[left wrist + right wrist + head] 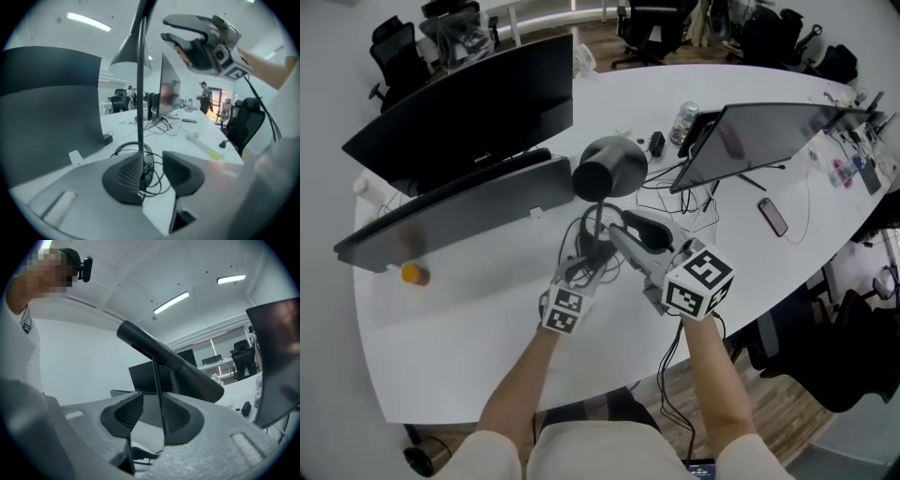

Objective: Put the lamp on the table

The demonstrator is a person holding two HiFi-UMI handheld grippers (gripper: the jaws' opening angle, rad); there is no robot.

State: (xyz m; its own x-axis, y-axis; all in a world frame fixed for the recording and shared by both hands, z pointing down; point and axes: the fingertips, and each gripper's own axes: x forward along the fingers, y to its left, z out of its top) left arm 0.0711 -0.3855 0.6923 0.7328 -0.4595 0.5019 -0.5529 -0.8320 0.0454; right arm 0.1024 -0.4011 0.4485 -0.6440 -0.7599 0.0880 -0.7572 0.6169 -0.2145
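Head view had the lamp (613, 167) standing out in the middle of the white table (469, 319). Its dark shade (602, 173) sat between a big dark monitor (478, 117) and another monitor (764, 136), and its thin stem (594, 220) dropped down toward both grippers. The left gripper (584, 258) was low on the stem, and the right gripper (619, 236) was just beside it and higher up. I couldn't really make out the lamp's base, since the grippers and a tangle of black cables (581, 246) were in the way.

Left gripper view showed that gripper's jaws spread wide, with the stem running up right against the left-hand pad and clear air on the other side, so nothing was pinched. Cables lay on the table behind the pads, and the right gripper hung up top in that view.

Right gripper view was similar. The stem ran up between the jaws, close against the right-hand pad, with a visible gap to the other pad, so that one wasn't clamping either. The shade loomed overhead at a slant.

Other bits on the table were a phone (772, 217) near the right edge, a can (684, 120) behind the shade and a little orange thing (414, 274) off to the left.
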